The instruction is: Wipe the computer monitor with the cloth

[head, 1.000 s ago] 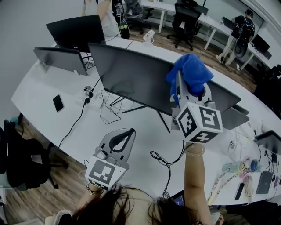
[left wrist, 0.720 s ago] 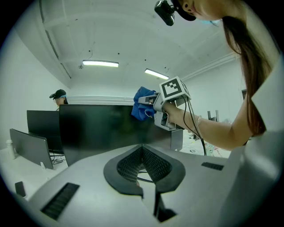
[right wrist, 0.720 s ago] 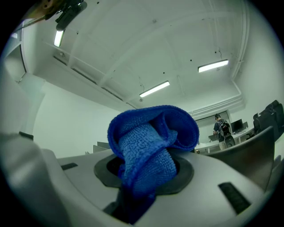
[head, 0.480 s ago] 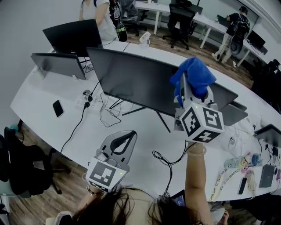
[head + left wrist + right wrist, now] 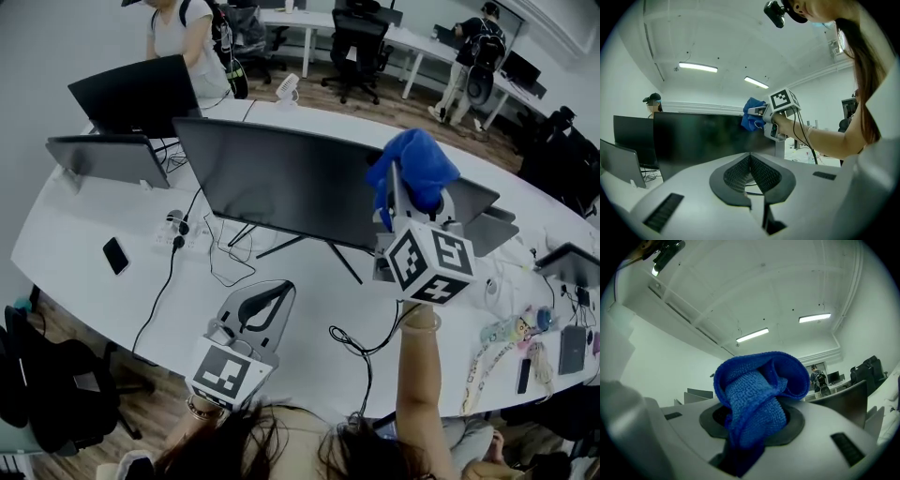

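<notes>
A wide dark computer monitor [image 5: 281,178] stands on the white desk [image 5: 84,220], its screen off. My right gripper [image 5: 412,192] is raised in front of the monitor's right part, shut on a bunched blue cloth [image 5: 412,167] [image 5: 757,390] that sticks out past its jaws. The cloth [image 5: 751,119] lies against the monitor's top right area in the left gripper view. My left gripper [image 5: 262,305] hangs low near the desk's front edge, jaws closed together with nothing between them, pointing at the monitor [image 5: 693,138].
Two smaller monitors [image 5: 131,94] stand at the back left. A phone [image 5: 115,255], a power strip [image 5: 178,225] and loose cables [image 5: 361,342] lie on the desk. Lanyards and small items [image 5: 511,342] sit at the right. An office chair [image 5: 47,394] is left of me; people stand behind.
The view has shifted a little, so the desk and monitors sit slightly lower and further left. The right gripper with the cloth stays at the monitor's right part; the left gripper has not moved.
</notes>
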### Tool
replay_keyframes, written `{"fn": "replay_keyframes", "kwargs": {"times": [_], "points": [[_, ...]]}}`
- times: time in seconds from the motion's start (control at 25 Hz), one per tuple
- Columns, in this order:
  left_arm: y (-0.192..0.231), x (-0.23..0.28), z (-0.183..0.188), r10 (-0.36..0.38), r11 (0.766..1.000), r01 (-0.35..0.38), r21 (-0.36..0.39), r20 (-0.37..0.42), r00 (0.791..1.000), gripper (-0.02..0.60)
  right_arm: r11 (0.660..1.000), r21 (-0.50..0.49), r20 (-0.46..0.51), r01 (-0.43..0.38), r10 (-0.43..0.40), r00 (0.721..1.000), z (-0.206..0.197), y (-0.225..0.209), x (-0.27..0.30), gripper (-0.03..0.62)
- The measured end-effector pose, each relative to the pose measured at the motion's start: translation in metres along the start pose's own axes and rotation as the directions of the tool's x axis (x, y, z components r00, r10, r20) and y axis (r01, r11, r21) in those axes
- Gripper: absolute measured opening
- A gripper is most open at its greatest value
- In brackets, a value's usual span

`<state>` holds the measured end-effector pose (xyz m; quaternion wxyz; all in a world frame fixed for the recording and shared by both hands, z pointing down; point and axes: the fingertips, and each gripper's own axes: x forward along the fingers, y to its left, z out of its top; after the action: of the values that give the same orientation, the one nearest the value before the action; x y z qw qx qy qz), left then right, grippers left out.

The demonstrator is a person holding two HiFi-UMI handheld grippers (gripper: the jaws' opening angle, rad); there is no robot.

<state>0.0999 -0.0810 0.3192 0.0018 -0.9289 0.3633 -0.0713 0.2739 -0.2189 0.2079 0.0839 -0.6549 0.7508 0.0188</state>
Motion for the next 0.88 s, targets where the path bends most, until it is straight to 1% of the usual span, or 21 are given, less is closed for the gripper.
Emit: {"fn": "replay_keyframes", "kwargs": {"times": [0.16,0.4,0.56,0.68,0.88], "points": [[0.001,0.001,-0.002,-0.037,0.999,0.037,-0.026,-0.013,0.999,0.009,0.999,-0.012,-0.007,0.037,-0.037,0.999,-0.001,-0.004,-0.002,0.143],[0.000,0.005,-0.004,-0.069,0.997,0.069,-0.033,-0.010,0.998,0.009,0.997,-0.029,-0.014,0.072,-0.073,0.997,-0.001,-0.013,-0.005,0.143],[-0.003,0.007,-0.006,-0.072,0.997,0.072,-0.012,-0.013,0.997,0.009,0.997,-0.031,-0.017,0.077,-0.077,0.997,0.001,-0.019,-0.007,0.143],[-0.007,0.008,-0.005,-0.054,0.998,0.054,-0.025,-0.016,0.998,0.009,0.997,-0.038,-0.021,0.073,-0.073,0.997,0.002,-0.022,-0.009,0.143],[-0.020,0.013,-0.002,-0.040,0.999,0.040,-0.025,-0.012,0.999,0.009,0.998,-0.036,-0.029,0.059,-0.060,0.998,0.003,-0.032,-0.013,0.143]]}}
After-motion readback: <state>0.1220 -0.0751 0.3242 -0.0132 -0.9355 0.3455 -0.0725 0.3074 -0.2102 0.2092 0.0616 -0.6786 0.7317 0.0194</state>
